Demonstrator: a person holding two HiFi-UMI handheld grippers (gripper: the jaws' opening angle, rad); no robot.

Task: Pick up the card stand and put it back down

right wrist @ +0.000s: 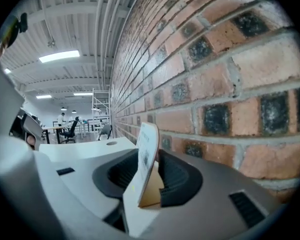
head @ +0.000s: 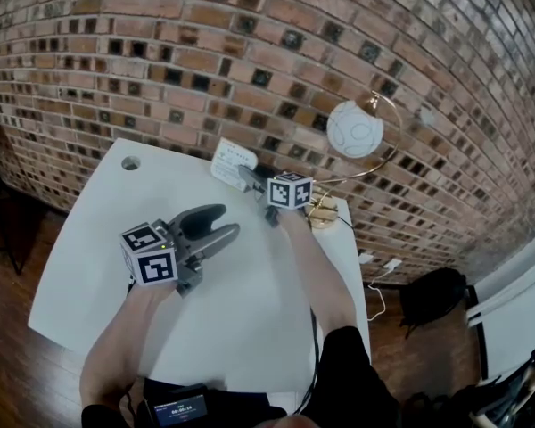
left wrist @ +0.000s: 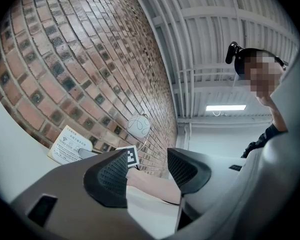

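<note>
Where the white table (head: 98, 257) meets the brick wall (head: 160, 52), the card stand (head: 233, 161) sits at the far edge, left of a white globe lamp (head: 355, 129) hung in a gold ring.

Print: the card face carries a Wi-Fi symbol at its top corner and several lines of small text, too fine to read in any view. Black-and-white square markers are on both gripper cubes. A small screen (head: 180, 409) at the person's waist shows pale digits, not legible.

Right gripper (head: 250, 179): released. Its jaws stand apart with the card stand between them, seen edge-on and leaning. There is a clear gap to one pad, and the brown back of the stand lies close to the other.

Left gripper (head: 223, 223): held above the table's middle, well apart from the card stand. Its jaws are spread with nothing between them; only the person's forearm shows through the gap.
</note>
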